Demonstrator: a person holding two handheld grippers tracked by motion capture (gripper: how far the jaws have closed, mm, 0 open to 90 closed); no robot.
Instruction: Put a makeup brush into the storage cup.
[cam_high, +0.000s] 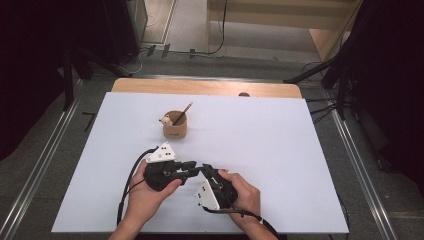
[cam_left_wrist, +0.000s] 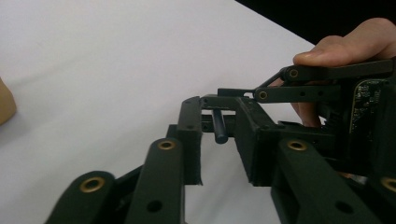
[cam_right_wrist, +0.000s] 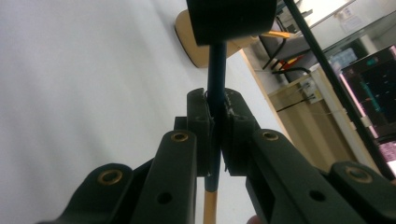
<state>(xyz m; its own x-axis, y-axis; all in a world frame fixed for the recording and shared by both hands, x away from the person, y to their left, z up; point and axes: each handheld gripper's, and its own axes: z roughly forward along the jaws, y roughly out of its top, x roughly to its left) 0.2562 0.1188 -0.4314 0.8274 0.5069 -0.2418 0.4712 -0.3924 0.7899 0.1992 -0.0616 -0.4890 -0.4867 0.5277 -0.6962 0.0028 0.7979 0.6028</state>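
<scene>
The right gripper (cam_right_wrist: 215, 123) pinched a dark pencil (cam_right_wrist: 217, 74); the left gripper (cam_left_wrist: 219, 135) stood spread around it. The holder (cam_high: 174, 125) already held one; this one apparently remained.

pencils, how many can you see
2. One pencil stands tilted in the wooden cup at mid-table. A second, dark one is clamped in the right tongs near the front edge. More may hide inside the cup.

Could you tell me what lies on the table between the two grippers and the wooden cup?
Nothing: in the high view, bare white tabletop separates the left gripper and right gripper from the cup.
</scene>
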